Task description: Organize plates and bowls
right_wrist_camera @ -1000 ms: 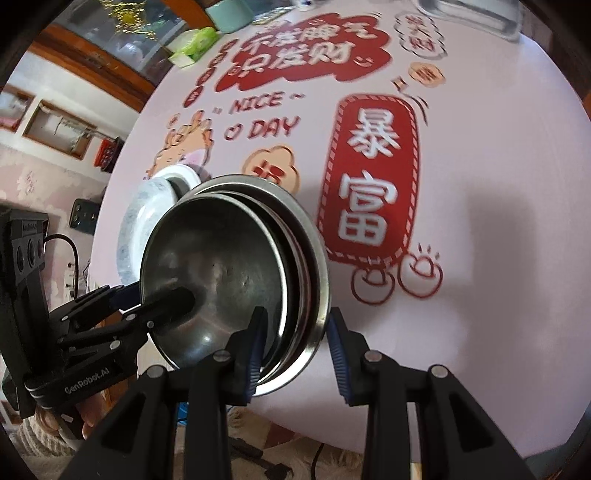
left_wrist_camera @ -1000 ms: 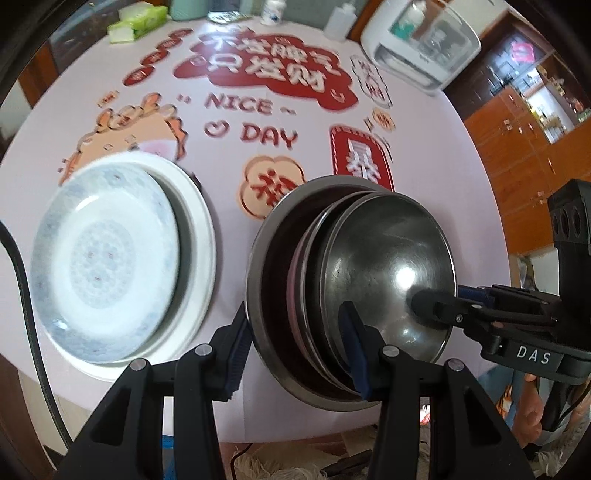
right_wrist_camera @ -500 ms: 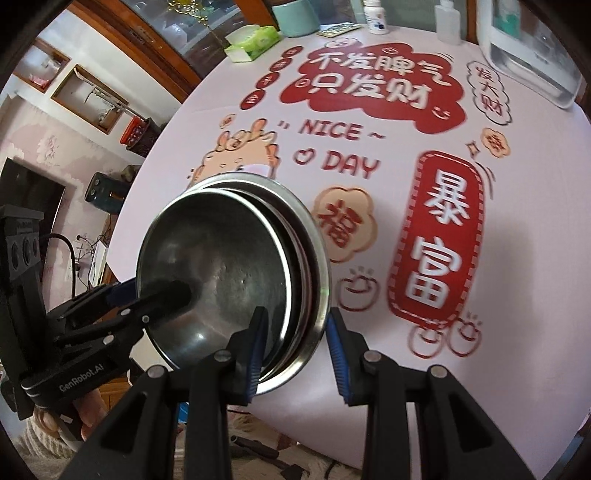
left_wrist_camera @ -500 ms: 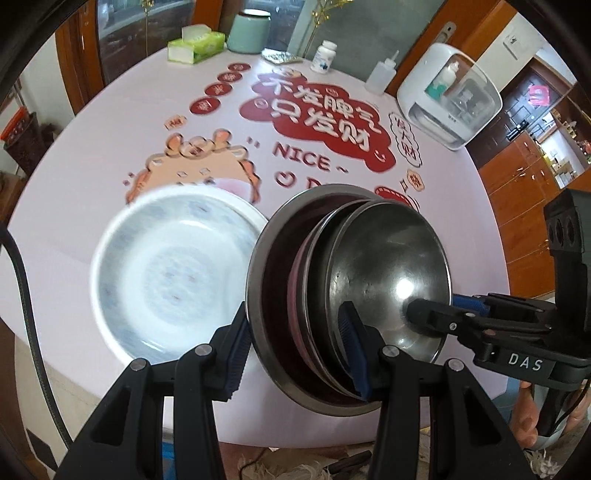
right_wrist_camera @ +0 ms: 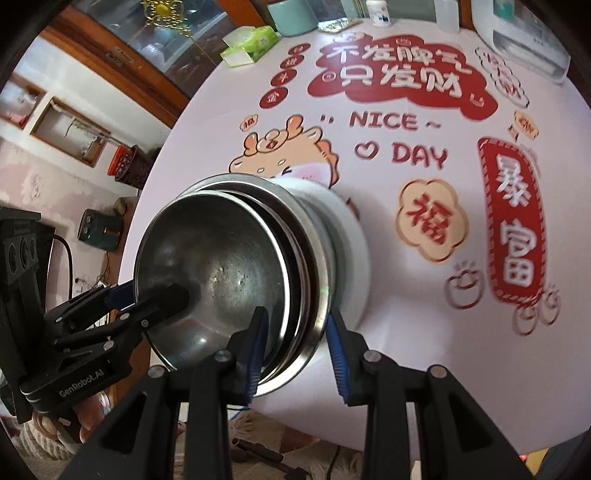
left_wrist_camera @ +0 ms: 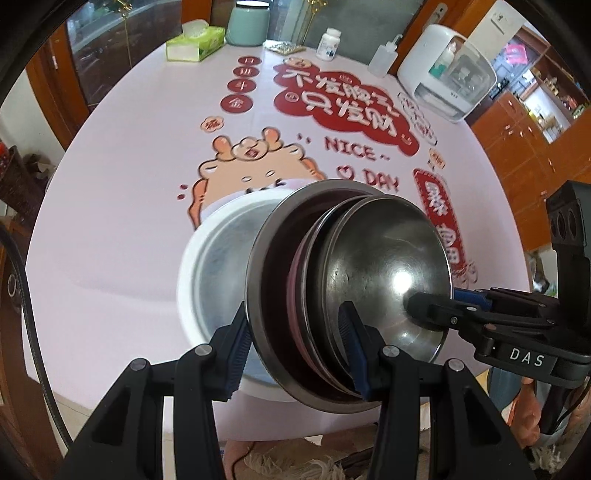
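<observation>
A stack of nested steel bowls (left_wrist_camera: 388, 266) hangs tilted above the table, carried by both grippers. My left gripper (left_wrist_camera: 297, 347) is shut on the stack's near rim, one finger inside the bowls and one outside. My right gripper (right_wrist_camera: 295, 350) is shut on the opposite rim the same way. Each gripper shows in the other's view: the right gripper (left_wrist_camera: 443, 301) and the left gripper (right_wrist_camera: 147, 295). The bowls (right_wrist_camera: 221, 258) sit over a stack of white plates (left_wrist_camera: 207, 266) lying on the table; part of the plates (right_wrist_camera: 347, 229) is hidden behind the bowls.
The round pink table (left_wrist_camera: 122, 192) has red printed decorations. At its far edge stand a green tissue box (left_wrist_camera: 195, 42), a teal canister (left_wrist_camera: 247, 22), a pill bottle (left_wrist_camera: 328, 44), a squeeze bottle (left_wrist_camera: 382, 59) and a white appliance (left_wrist_camera: 447, 85). Wooden cabinets stand beyond.
Both grippers have carried the bowl stack sideways across the table, from beside the white plates to over them. Both grips are unchanged.
</observation>
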The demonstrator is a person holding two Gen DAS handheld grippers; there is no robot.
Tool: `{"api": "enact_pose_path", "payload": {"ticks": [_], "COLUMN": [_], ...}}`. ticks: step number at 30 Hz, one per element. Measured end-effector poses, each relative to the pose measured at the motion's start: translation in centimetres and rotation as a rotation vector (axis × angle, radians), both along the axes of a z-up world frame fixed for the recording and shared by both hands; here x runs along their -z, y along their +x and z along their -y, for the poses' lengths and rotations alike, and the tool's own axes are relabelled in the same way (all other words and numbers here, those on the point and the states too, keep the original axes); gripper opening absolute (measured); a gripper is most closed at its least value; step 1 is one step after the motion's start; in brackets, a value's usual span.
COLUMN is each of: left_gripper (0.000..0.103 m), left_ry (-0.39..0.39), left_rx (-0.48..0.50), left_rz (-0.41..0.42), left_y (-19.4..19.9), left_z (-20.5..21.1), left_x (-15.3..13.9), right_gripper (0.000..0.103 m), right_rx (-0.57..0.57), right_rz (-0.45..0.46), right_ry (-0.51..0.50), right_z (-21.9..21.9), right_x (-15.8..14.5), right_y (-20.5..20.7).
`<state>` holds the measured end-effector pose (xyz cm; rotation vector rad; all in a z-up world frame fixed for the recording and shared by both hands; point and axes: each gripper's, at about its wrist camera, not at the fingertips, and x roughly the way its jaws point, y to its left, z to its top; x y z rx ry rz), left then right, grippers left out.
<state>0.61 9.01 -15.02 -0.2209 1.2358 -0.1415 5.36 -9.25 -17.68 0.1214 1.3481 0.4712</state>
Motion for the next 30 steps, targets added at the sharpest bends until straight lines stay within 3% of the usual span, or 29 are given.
{"api": "enact_pose_path", "payload": {"ticks": [17, 30], "left_gripper": [0.045, 0.051], "left_ry": [-0.025, -0.021], "left_rx": [0.123, 0.165], "left_rz": [-0.106, -0.114], "left_y": [2.5, 3.2], "left_z": [-1.7, -1.5], "left_x": [4.9, 5.4], "right_gripper": [0.032, 0.032], "right_rx": [0.112, 0.124], "right_rz": [-0.05, 0.001], "right_ry": [-0.066, -0.105], "right_z": [-2.4, -2.5], "right_x": [3.8, 3.1], "right_y": [1.1, 1.3]}}
